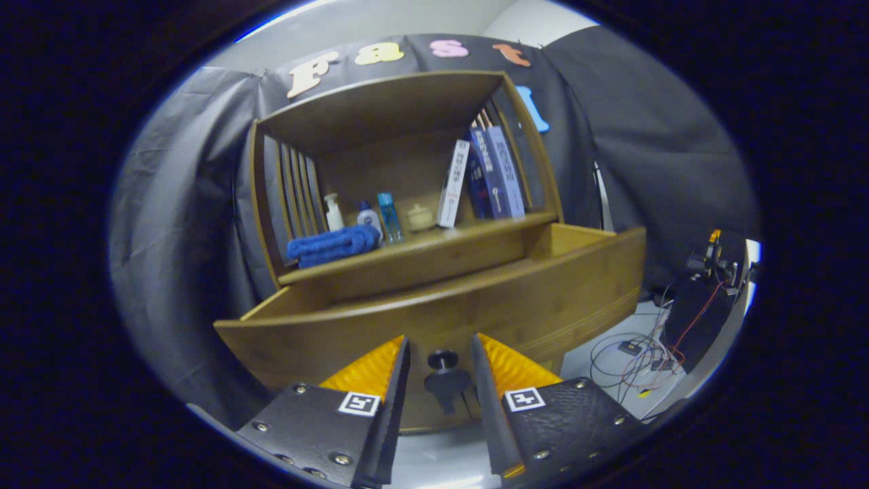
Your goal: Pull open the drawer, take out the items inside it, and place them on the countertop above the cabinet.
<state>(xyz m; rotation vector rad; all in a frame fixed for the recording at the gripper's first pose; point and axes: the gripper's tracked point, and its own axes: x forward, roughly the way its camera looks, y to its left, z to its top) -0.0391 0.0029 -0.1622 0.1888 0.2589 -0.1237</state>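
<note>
Gripper view: gripper (pixel 441 346) fingers spread apart, straddling the dark drawer knob (pixel 442 358), which sits in the gap between them; neither finger appears to press on it. Drawer (pixel 434 319) is pulled partway out of the wooden cabinet (pixel 400 204); its inside is hidden behind the front panel. On the tabletop above the drawer: folded blue towel (pixel 333 246), small bottles (pixel 370 217) behind it, a small jar (pixel 420 217), leaning books (pixel 485 173). Cables (pixel 631 353) on the floor beside the cabinet.
</note>
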